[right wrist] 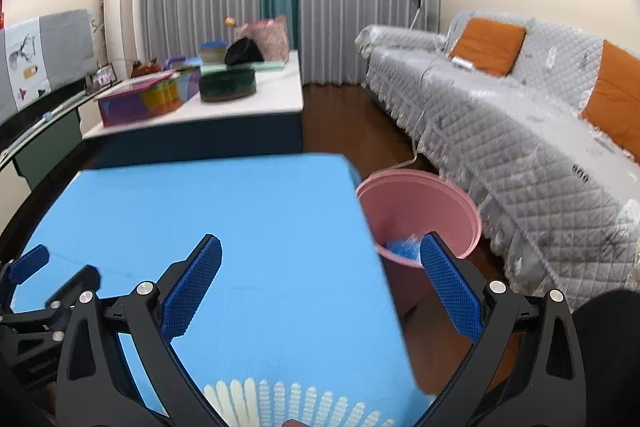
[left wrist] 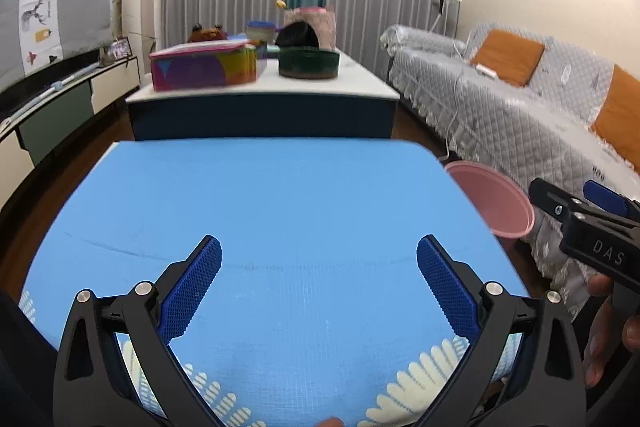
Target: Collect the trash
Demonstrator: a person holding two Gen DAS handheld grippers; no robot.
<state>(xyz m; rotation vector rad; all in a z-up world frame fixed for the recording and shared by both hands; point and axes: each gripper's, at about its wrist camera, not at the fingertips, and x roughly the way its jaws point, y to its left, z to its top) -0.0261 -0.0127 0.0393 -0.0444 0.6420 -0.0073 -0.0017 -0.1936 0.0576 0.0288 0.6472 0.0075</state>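
A pink bin (right wrist: 424,203) stands on the floor off the right edge of the blue-covered table (right wrist: 224,211); it also shows in the left wrist view (left wrist: 496,199). A blue crumpled piece (right wrist: 402,247) lies inside the bin. My left gripper (left wrist: 319,259) is open and empty above the blue table (left wrist: 280,211). My right gripper (right wrist: 320,259) is open and empty, over the table's right edge near the bin; it also shows at the right of the left wrist view (left wrist: 576,207).
A white coffee table (left wrist: 360,83) behind holds a colourful box (left wrist: 204,67), a dark green round tin (left wrist: 308,63) and other items. A grey-covered sofa (right wrist: 520,123) with orange cushions runs along the right. A TV cabinet (left wrist: 52,103) stands at left.
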